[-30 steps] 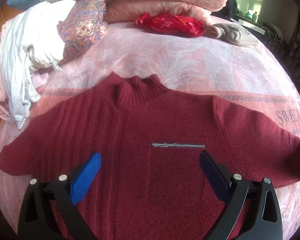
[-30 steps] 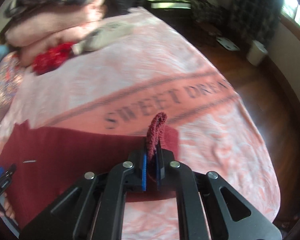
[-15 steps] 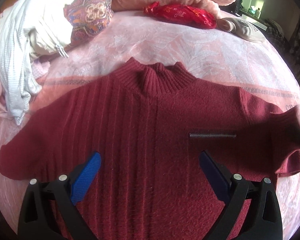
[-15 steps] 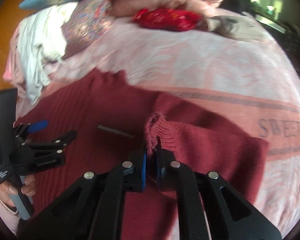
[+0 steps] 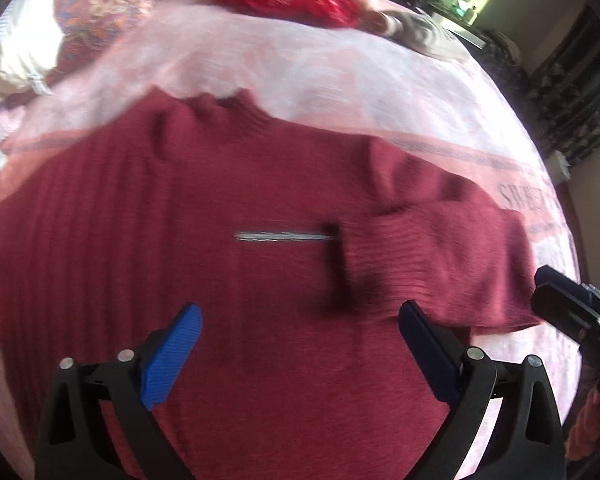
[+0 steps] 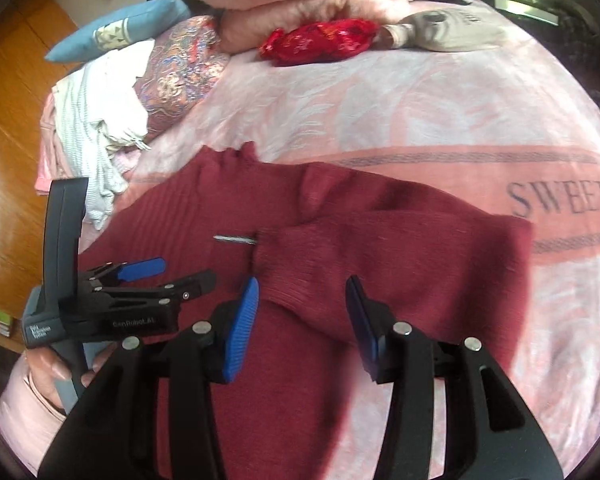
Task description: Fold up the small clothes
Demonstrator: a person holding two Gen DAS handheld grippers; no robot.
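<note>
Both tools are released, gripping nothing. Looking along my right tool [image 6: 302, 316], its blue pads spread, the ribbed cuff of the folded-in sleeve [image 6: 300, 276] lies just beyond the tips at twelve o'clock; the sleeve's long axis runs from that cuff out toward two o'clock, to the fold at the sweater's edge. My left tool [image 5: 298, 334] hangs wide open over the lower chest of the dark red knitted sweater [image 5: 148, 240], which lies flat on the pink patterned bed blanket [image 5: 320, 76], collar at twelve o'clock. I judge the next move turns on the other sleeve [image 5: 16, 248], stretched toward nine o'clock from my left tool, so the left is nearer. Farther off, a red satin bundle [image 6: 320, 40] rests near the pillows.
</note>
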